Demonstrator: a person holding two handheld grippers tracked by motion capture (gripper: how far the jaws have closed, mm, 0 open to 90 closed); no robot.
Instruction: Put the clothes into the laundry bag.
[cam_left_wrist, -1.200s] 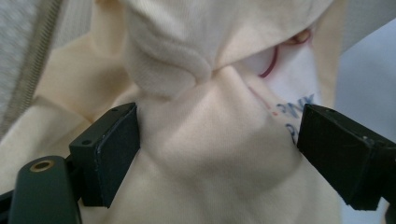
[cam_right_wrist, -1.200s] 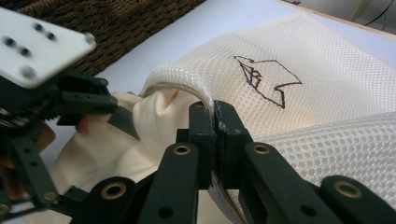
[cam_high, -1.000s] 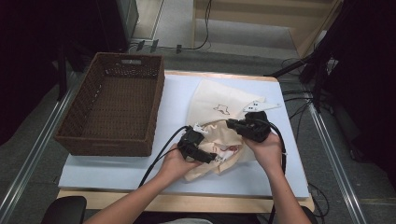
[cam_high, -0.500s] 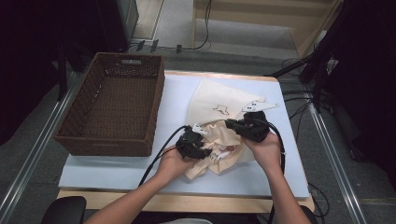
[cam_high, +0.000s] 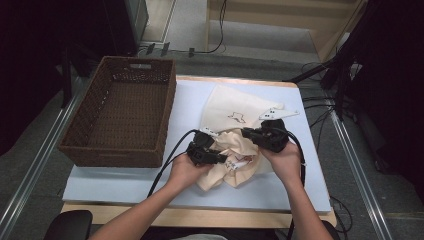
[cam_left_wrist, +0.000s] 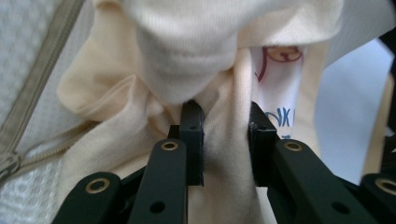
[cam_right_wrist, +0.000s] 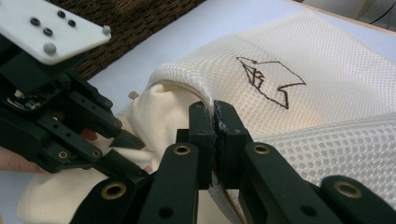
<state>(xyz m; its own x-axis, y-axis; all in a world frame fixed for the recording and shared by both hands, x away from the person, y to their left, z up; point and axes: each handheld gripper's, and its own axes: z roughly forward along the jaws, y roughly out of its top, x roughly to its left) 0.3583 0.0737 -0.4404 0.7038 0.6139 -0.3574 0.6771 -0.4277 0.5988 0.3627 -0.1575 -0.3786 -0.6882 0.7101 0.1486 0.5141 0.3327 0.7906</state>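
The left gripper (cam_left_wrist: 219, 140), its jaws just closing, pinches a fold of the cream garment (cam_left_wrist: 187, 60). The right gripper (cam_right_wrist: 215, 140) is clamped on the mesh bag (cam_right_wrist: 280, 60) rim, holding its mouth up on the surface (cam_high: 190, 105). The garment sits half inside; a thin bite could slip, letting fabric bunch at the opening.

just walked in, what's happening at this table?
A person is working a cream garment into a mesh laundry bag on the table, with tongs in each hand. The right tongs are shut on the rim of the bag's opening, holding it up. The left tongs have just been closing and now pinch a fold of the garment at the bag's mouth. Most of the garment is bunched outside the bag. A wicker basket stands on the table to the left.
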